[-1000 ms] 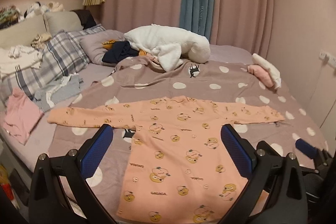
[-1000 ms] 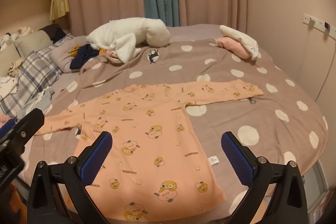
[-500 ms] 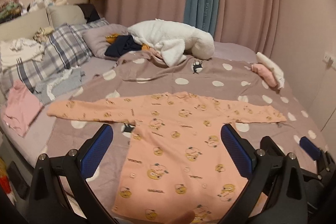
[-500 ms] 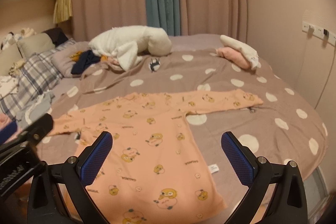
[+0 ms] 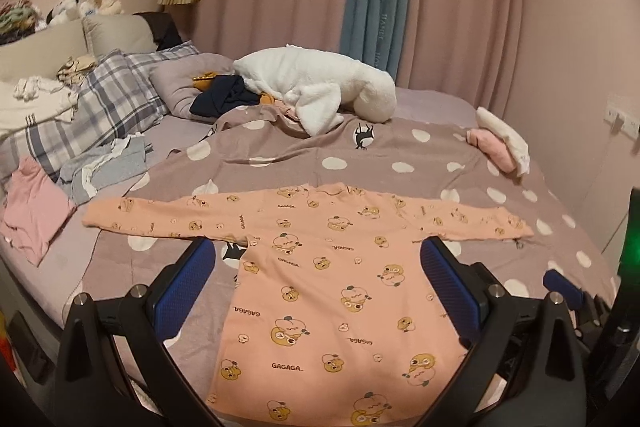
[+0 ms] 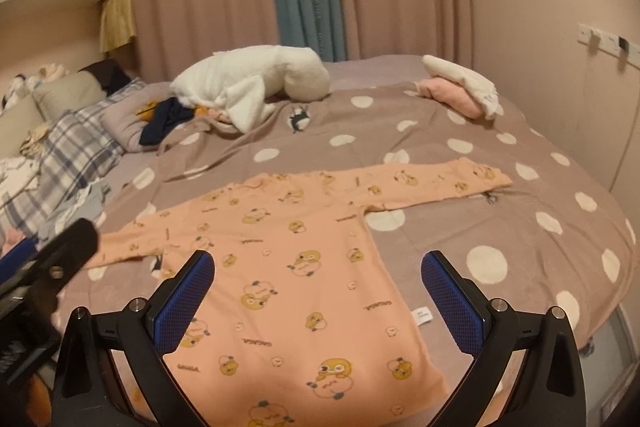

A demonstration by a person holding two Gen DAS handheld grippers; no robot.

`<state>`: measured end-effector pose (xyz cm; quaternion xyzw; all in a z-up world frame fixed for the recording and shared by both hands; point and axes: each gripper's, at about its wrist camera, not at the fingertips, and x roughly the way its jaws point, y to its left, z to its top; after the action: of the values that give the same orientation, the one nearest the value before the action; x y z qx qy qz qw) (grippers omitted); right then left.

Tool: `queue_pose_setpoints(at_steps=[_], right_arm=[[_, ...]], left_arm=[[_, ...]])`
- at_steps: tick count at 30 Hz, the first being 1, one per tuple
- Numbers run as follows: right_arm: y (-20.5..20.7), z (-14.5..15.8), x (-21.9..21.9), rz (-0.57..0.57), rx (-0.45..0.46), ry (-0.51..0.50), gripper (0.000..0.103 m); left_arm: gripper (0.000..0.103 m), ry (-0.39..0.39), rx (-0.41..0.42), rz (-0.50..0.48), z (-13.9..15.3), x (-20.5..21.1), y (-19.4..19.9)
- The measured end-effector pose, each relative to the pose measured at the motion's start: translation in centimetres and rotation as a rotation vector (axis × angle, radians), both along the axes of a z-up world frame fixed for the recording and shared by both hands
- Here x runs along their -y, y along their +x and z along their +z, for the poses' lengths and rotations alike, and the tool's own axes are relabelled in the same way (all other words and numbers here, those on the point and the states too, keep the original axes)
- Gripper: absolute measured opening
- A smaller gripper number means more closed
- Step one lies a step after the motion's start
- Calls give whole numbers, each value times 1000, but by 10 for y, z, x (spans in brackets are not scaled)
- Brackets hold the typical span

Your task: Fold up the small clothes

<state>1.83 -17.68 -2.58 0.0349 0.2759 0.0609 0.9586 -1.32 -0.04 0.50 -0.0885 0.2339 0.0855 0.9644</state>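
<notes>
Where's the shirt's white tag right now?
In the right wrist view, the white tag sticks out from the peach shirt at its right side seam, on the polka-dot blanket.

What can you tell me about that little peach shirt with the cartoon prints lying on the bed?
The shirt is a small long-sleeved top in soft-looking peach knit, printed with yellow cartoon characters and the word GAGAGA. It lies flat and unfolded on the dotted blanket, both sleeves stretched straight out sideways, hem toward the camera. A small white tag sticks out at one side seam. Neither claw touches it.
</notes>
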Motion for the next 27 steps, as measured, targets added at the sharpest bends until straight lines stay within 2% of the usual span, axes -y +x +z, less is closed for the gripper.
queue_pose_setpoints(at_steps=[13,20,25,27], right_arm=[[-1,1,12,-78,5,-34,103],[-14,-3,32,-138,32,3,103],[-21,-12,41,-172,32,5,103],[-24,-15,42,-163,27,17,103]], left_arm=[[103,34,11,45,3,-5,-6],[102,47,21,91,-10,-13,-14],[102,34,-12,51,-24,-8,-14],[103,35,3,29,-27,-2,-18]])
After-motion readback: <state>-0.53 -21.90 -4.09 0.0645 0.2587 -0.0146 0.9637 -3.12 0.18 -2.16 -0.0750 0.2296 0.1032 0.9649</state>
